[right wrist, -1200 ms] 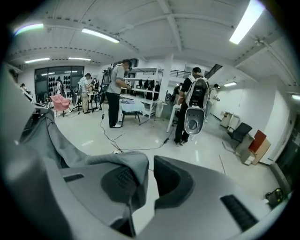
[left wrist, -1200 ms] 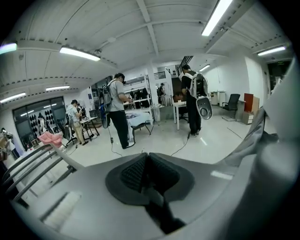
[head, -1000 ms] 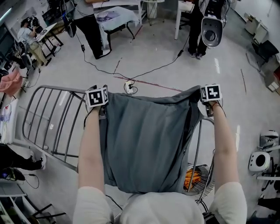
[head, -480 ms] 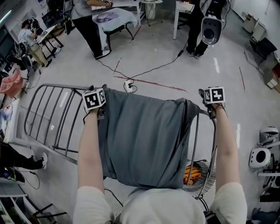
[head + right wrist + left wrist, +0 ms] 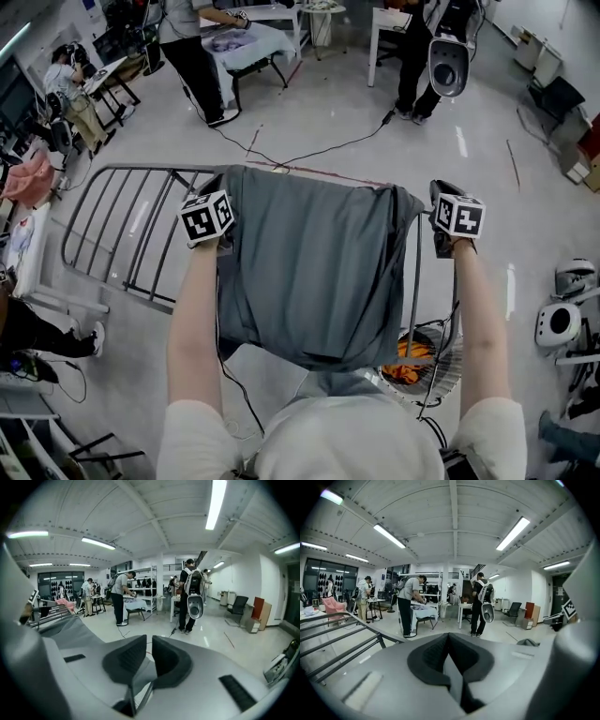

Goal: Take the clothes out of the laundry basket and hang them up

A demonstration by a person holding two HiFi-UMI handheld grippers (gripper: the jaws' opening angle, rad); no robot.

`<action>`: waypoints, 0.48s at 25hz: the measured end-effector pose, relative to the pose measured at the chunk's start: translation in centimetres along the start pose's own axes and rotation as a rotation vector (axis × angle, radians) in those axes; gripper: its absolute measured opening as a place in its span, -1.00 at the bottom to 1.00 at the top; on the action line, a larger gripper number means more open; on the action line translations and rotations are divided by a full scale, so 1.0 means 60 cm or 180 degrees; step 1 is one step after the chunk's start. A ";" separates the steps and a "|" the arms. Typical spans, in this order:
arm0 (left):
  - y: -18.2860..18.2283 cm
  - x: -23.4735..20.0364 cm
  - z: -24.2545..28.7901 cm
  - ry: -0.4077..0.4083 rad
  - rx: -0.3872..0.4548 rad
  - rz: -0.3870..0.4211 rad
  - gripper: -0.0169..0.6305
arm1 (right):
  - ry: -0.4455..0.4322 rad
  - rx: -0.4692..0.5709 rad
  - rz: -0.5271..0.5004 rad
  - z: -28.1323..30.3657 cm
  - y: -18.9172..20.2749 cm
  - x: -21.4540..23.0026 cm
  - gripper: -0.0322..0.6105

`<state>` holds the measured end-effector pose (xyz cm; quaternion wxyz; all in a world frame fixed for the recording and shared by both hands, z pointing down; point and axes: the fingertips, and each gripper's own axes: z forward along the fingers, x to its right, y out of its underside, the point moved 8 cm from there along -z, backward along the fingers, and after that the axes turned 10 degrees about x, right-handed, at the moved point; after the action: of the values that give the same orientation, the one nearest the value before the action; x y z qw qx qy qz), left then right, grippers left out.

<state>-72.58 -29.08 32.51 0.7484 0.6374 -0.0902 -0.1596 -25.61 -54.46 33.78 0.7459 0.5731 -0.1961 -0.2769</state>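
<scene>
The grey shirt (image 5: 309, 262) lies draped over the drying rack (image 5: 150, 170), and you're holding none of it. Your left gripper (image 5: 449, 641) has just been clamping its fingers together, empty. Your right gripper (image 5: 149, 643) has been closing too, fingers a sliver apart with nothing between. Check the cloth hangs even, then reach for the laundry basket (image 5: 445, 370) low on your right.

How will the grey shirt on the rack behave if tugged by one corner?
Probably floppy: the grey shirt drapes over the drying rack and creases along its edges. Likely light, being thin cloth. A tug could slide it off; no clip seems to hold it.
</scene>
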 end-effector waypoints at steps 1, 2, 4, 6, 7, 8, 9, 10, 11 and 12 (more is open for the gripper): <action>-0.001 0.006 -0.021 0.0055 0.0033 0.0007 -0.91 | -0.0007 0.0057 -0.0016 -0.026 0.002 -0.011 -0.79; 0.000 0.013 -0.042 0.0105 0.0058 0.0018 -0.91 | -0.0008 0.0113 -0.0015 -0.052 0.005 -0.022 -0.84; 0.001 0.031 -0.085 0.0198 0.0102 0.0063 -0.91 | -0.0016 0.0230 0.0023 -0.108 0.011 -0.042 -0.89; 0.003 0.049 -0.129 0.0298 0.0152 0.0114 -0.91 | -0.0033 0.0336 0.0083 -0.166 0.019 -0.066 -0.89; 0.004 0.057 -0.151 0.0349 0.0173 0.0127 -0.91 | -0.0036 0.0376 0.0112 -0.194 0.024 -0.080 -0.89; 0.005 0.064 -0.174 0.0396 0.0192 0.0131 -0.91 | -0.0040 0.0404 0.0134 -0.222 0.029 -0.095 -0.89; 0.008 0.069 -0.198 0.0437 0.0209 0.0125 -0.91 | -0.0051 0.0426 0.0147 -0.249 0.035 -0.111 -0.89; 0.010 0.075 -0.222 0.0470 0.0225 0.0115 -0.91 | -0.0067 0.0452 0.0149 -0.277 0.040 -0.126 -0.89; 0.014 0.080 -0.246 0.0500 0.0240 0.0102 -0.91 | -0.0087 0.0483 0.0140 -0.304 0.044 -0.141 -0.89; 0.017 0.085 -0.271 0.0529 0.0254 0.0092 -0.91 | -0.0105 0.0516 0.0126 -0.333 0.049 -0.156 -0.89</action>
<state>-62.21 -15.67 30.41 0.7296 0.6764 -0.0432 -0.0916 -20.07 -33.06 31.55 0.6991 0.6230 -0.2416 -0.2547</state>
